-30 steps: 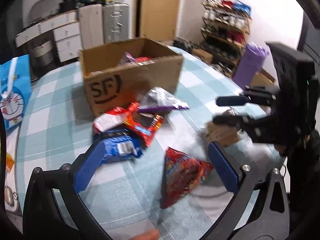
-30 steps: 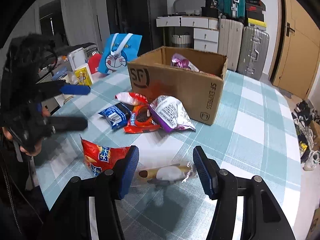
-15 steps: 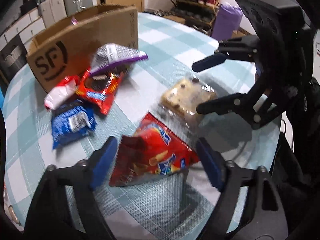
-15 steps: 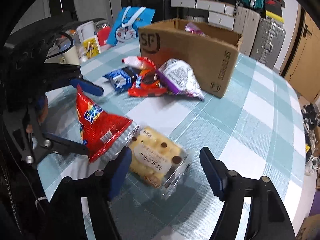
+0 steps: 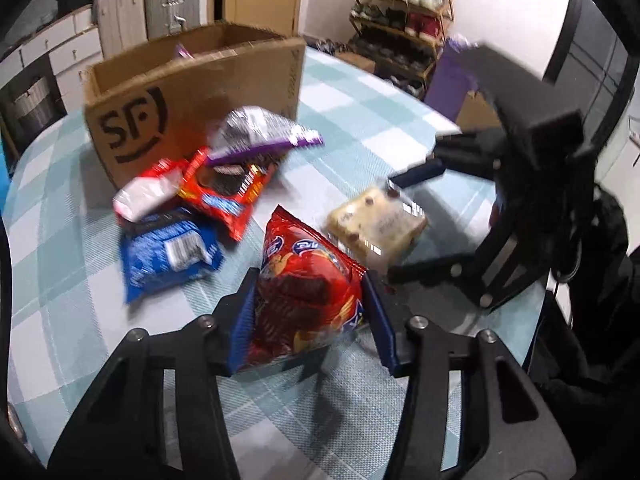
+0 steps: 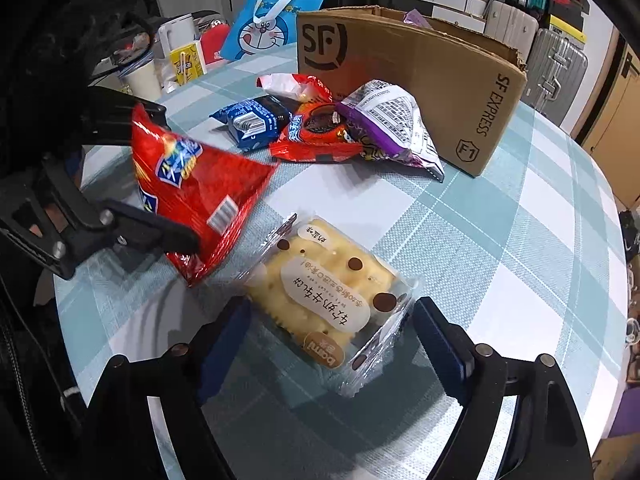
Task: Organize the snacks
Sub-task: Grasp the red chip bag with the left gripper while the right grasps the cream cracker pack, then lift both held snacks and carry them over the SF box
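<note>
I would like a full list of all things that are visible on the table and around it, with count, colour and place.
cardboard box: 1, brown, far part of the table, open top
purple-and-white bag: 1, leaning at the box front
red cookie packs: 2, one with a white end, before the box
blue pack: 1, beside the red packs
red chips bag: 1, between the left gripper's pads
clear-wrapped yellow cake: 1, flat on the table
table: 1, teal-and-white check cloth
blue cartoon bag: 1, table's far edge
suitcases: several, silver and teal, by the wall
left gripper: black, blue pads, closing on the chips bag
right gripper: open, astride the cake
</note>
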{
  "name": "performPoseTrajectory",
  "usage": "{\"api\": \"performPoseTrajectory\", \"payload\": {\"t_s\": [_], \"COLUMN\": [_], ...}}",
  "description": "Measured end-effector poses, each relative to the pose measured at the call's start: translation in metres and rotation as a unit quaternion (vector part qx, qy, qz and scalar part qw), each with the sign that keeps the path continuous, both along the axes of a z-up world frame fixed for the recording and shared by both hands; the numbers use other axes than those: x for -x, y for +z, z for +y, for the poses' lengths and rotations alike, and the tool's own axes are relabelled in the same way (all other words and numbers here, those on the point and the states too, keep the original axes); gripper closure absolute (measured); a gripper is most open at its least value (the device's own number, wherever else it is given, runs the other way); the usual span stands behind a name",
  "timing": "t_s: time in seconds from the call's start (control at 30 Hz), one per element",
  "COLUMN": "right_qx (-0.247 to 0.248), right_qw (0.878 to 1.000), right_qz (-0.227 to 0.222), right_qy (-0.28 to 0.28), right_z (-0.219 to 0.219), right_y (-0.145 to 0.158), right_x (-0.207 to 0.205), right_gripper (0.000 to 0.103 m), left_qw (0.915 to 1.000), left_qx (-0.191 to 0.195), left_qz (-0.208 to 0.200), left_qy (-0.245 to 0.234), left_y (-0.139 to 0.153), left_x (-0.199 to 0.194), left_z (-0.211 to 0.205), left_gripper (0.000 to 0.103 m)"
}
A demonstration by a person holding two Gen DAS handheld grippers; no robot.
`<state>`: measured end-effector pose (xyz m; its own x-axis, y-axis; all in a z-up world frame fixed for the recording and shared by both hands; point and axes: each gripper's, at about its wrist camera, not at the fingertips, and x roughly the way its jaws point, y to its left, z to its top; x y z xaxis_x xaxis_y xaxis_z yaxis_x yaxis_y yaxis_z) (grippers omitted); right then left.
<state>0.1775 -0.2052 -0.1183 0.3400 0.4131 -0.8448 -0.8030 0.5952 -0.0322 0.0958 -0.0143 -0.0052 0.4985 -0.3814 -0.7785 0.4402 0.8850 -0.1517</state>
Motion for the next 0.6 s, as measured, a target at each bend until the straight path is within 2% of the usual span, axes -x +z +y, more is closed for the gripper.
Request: {"api": "performPoseTrajectory", "payload": {"t_s": [0.27,0.37,0.47,0.6], "right_qx": [-0.037,-0.041,-0.029,0.015], "right_qw": [0.999,0.997,0.995,0.995], "right_qz": [0.036,0.045,0.051,0.013], "right_qy": [-0.015,-0.047,-0.075,-0.096], "right_z": [0.005,0.009,0.02,0.036], "right_y": [0.007,0.009,0.004,-0.001], "right_x": [-0.008,-0.014,-0.018,-0.011], "right_gripper": [0.008,0.005,0.003,0.002], "left_qw": [0.9981,0.9966,0.9957,0.9946], "left_qx": [0.027,0.034,0.036,0.037], "left_qz": [-0.022,-0.024,-0.023,-0.021], "left_qy": [0.051,0.071,0.082,0.094], "left_y": [0.019,0.022,0.023,0.02], "left_x": [-0.009,-0.012,-0.013,-0.017], "left_z": [0.028,0.037,0.041,0.04], "left_gripper": [0.056,0.056,0.056,0.056]}}
